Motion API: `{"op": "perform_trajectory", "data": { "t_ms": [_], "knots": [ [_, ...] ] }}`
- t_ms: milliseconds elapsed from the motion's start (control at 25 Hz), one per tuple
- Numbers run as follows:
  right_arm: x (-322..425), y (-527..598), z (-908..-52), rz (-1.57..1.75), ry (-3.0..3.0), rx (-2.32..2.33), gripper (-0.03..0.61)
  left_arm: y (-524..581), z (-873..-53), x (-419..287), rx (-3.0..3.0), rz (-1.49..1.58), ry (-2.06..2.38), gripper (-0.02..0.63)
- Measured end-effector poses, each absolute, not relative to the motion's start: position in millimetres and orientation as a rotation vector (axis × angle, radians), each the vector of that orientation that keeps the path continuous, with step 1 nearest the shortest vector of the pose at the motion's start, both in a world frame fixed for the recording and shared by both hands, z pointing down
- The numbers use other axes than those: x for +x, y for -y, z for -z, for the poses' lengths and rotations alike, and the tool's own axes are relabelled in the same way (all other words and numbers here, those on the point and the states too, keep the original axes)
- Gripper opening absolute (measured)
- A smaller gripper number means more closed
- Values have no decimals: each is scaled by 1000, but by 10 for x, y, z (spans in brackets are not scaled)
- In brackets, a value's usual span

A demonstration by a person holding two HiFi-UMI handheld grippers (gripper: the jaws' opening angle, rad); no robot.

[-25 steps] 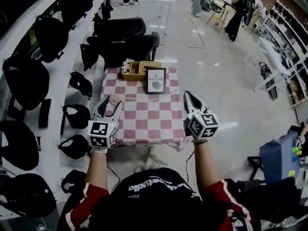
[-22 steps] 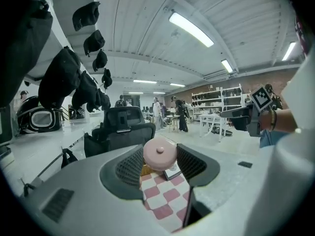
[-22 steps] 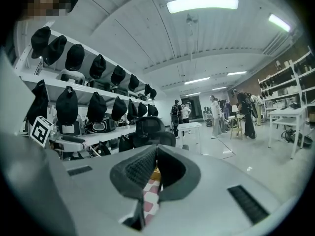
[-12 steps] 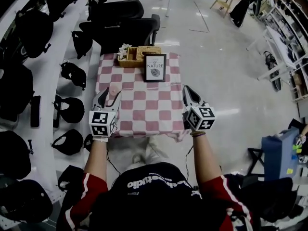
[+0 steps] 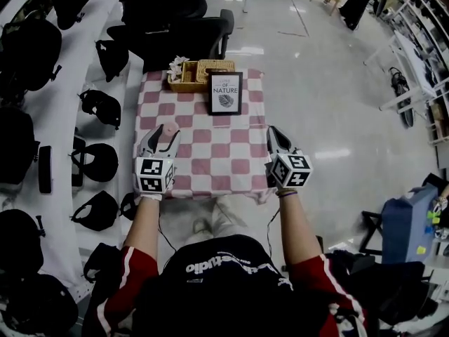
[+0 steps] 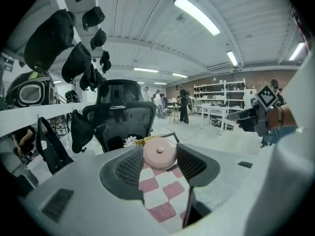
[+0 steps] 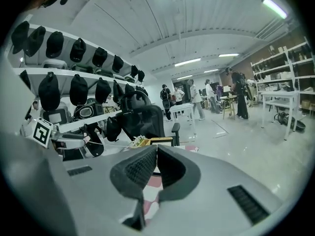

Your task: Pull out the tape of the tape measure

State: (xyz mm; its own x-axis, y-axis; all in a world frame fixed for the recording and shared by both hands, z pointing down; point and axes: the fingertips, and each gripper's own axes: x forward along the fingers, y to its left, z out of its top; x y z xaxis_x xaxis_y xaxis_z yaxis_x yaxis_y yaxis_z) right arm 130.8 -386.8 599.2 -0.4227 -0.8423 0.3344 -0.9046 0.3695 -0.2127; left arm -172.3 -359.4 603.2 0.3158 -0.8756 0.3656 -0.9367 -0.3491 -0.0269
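Checkered bench amid workshop shelving: at nine o'clock the left tool clasps the round pink tape measure, likely light, rigid and smooth-cased. At three o'clock the right tool, clenched empty, should pinch the tape's tip, not visible.

The head view looks steeply down from above the person onto the checkered table, with the left gripper and right gripper at mid-frame. Each gripper view sits low, close behind its own jaws, facing nearly level across the table toward the black office chair. All three views share the table, chair and wicker basket. Each gripper view catches the other gripper at its edge.
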Motion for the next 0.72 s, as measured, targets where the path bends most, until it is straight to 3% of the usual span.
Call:
{"op": "perform_trajectory", "data": {
  "t_ms": [720],
  "knots": [
    [1400,4258,-7109,-708,2332,1548,6,4009,-7141,-1643,2252,-599,1585,216]
  ]
}}
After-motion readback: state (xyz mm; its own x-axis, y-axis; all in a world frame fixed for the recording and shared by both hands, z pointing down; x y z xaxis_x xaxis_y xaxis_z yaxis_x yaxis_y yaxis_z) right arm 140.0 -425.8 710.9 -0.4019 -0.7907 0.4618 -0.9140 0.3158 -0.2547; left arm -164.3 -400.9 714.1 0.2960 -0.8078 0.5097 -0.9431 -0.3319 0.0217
